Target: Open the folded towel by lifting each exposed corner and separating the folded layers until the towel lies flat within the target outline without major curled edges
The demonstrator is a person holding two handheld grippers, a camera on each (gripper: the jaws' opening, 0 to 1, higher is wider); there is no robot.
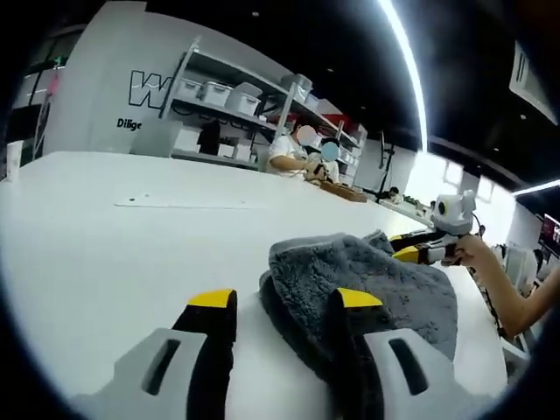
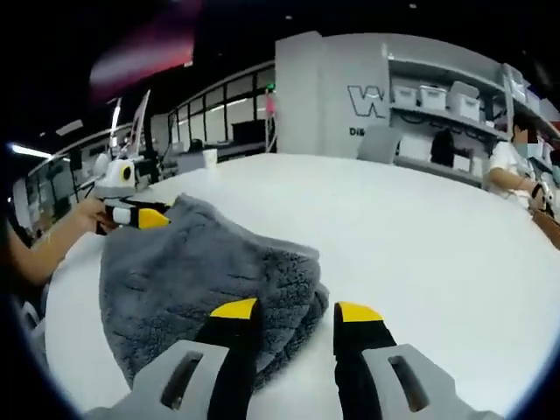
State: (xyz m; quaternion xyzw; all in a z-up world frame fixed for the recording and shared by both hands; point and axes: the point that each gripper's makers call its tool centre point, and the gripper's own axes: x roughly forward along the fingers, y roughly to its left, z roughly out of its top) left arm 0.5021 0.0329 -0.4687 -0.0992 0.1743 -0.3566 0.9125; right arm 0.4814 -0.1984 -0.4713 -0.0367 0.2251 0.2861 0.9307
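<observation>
A grey plush towel (image 1: 376,293) lies folded and bunched on the white table (image 1: 105,245). My left gripper (image 1: 286,299) is open at the towel's near edge; its right finger overlaps the fabric and the folded edge sits between the jaws. My right gripper (image 1: 411,247), held by a hand, is at the towel's far side. In the right gripper view the towel (image 2: 184,262) spreads left of centre. My right gripper (image 2: 296,311) stands open with the towel's rounded fold between its fingers. The left gripper (image 2: 131,214) is at the towel's far corner. A faint outline (image 1: 188,203) is marked on the table further off.
The white table (image 2: 420,245) stretches wide beyond the towel, with its rounded edge (image 2: 61,297) close to the towel. Shelves with white bins (image 1: 232,96) stand behind. People sit at the table's far end (image 1: 297,153). A person's forearm (image 1: 507,293) reaches in.
</observation>
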